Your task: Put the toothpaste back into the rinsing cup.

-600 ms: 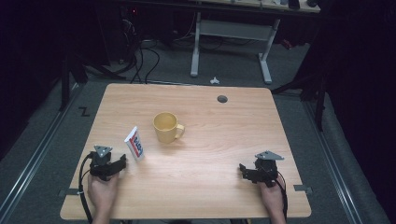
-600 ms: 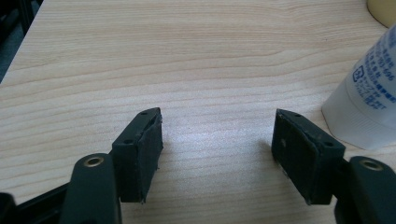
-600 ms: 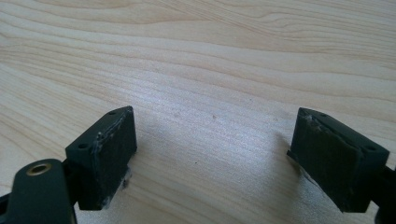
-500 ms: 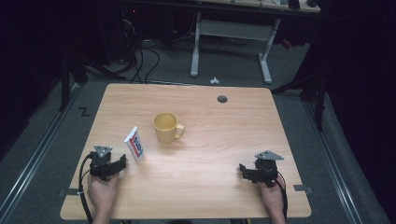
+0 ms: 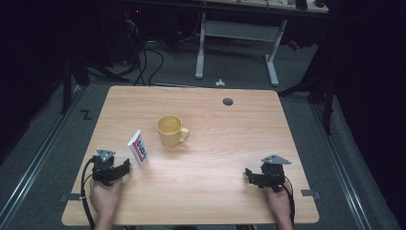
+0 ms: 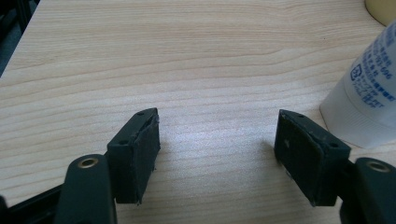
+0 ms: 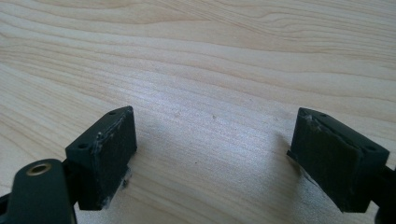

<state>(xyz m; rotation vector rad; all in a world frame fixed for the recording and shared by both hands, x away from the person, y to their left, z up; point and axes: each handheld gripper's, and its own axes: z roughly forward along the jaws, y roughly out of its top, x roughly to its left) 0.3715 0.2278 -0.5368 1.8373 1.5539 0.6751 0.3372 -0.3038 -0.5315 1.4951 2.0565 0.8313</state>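
Observation:
A yellow mug [image 5: 170, 130] stands near the middle of the wooden table [image 5: 215, 124], handle to the right. A white tube with blue and red print [image 5: 138, 147] stands upright to its front left; in the left gripper view the white tube [image 6: 366, 88] rises at the right edge and the mug [image 6: 383, 9] peeks in at the top right corner. My left gripper [image 5: 123, 167] rests low at the front left, just left of the tube, open [image 6: 217, 149] with bare wood between its jaws. My right gripper [image 5: 249, 173] sits at the front right, open [image 7: 212, 158] over bare wood.
A round cable hole [image 5: 228, 101] is set near the table's far edge. Beyond the table stands a white desk frame [image 5: 234, 48] on dark carpet with cables [image 5: 143, 62]. A small white object [image 5: 219, 83] lies on the floor behind the table.

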